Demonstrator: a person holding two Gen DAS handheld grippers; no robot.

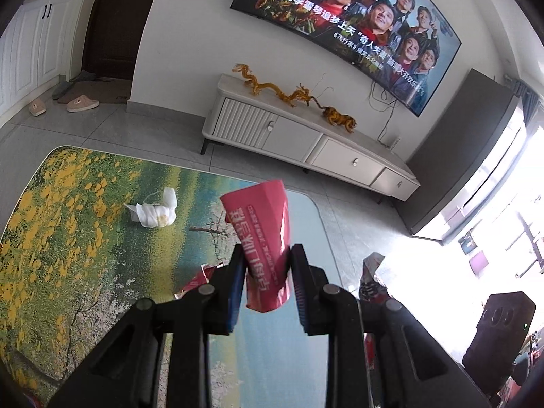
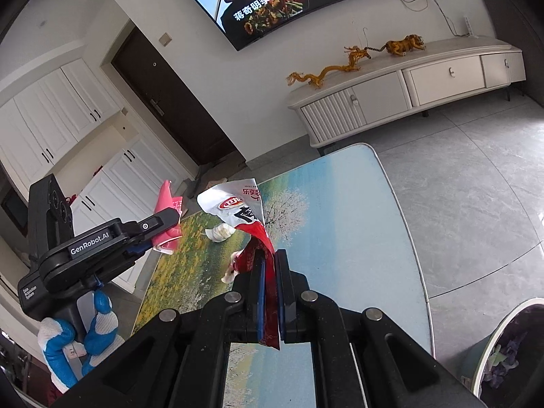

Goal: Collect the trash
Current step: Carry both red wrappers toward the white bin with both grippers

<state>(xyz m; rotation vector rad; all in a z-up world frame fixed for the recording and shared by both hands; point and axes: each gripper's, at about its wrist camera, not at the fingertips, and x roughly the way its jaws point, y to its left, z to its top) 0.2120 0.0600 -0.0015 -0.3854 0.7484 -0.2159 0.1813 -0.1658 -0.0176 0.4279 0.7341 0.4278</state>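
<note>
"GenRobot.AI" on left tongs (image 2: 170, 219)

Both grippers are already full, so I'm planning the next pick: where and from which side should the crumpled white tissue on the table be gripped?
Grip the crumpled white tissue across its bulging middle, coming from above. It lies low and loose on the table, alone, so a side approach would probably just push it; its thin tail looks too flimsy to pinch reliably.

A wall-mounted television (image 1: 350, 23) is playing on the white wall (image 1: 190, 44) above a long pale cabinet (image 1: 306, 142) standing on grey floor tiles (image 2: 476, 176). A dark door (image 2: 170, 98) is sitting beside white cupboards (image 2: 51, 125), and daylight is glaring through a window (image 1: 493, 224).
</note>
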